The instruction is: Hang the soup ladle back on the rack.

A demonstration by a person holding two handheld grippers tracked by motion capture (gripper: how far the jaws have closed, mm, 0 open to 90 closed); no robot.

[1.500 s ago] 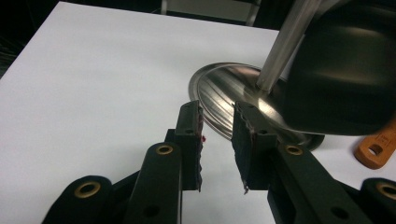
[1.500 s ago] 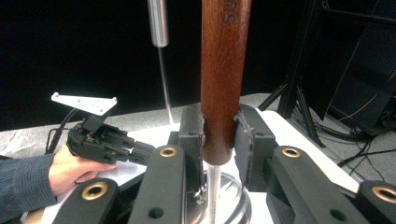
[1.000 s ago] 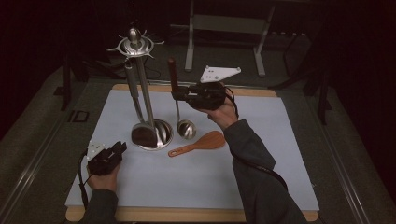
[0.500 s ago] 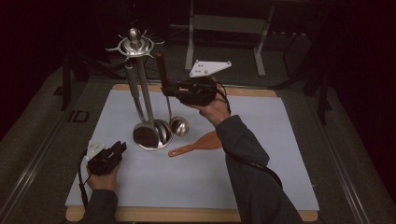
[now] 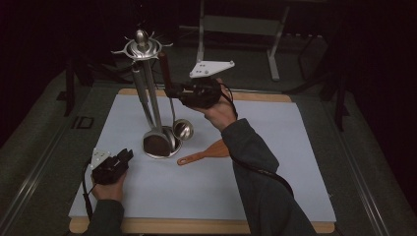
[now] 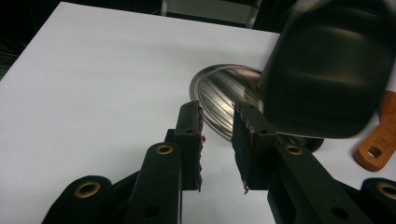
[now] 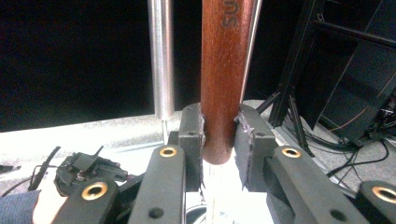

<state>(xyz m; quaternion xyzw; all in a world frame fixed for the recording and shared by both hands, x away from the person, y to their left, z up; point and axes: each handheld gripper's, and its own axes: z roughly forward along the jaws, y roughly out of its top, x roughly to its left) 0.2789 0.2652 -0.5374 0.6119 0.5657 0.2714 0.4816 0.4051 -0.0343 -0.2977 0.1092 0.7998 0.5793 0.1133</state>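
Observation:
A metal utensil stand (image 5: 142, 49) rises from a round base (image 5: 170, 146) on the white mat. My right gripper (image 5: 169, 91) is shut on the brown wooden handle (image 7: 226, 70) of a steel ladle, held upright just right of the stand's top. The ladle's bowl (image 5: 183, 129) hangs beside the base. A dark-headed utensil (image 6: 327, 70) hangs from the stand over the base (image 6: 224, 93). My left gripper (image 5: 129, 155) rests low at the mat's left front, open (image 6: 217, 140), nothing between its jaws, pointing at the base.
An orange wooden spatula (image 5: 206, 151) lies on the mat (image 5: 295, 162) right of the base, also at the edge of the left gripper view (image 6: 378, 135). A metal frame (image 5: 236, 29) stands beyond the table. The right forearm crosses the mat's middle.
My right gripper has carried the ladle left and upward, from right of the stand to close beside its top. The left gripper has stayed put.

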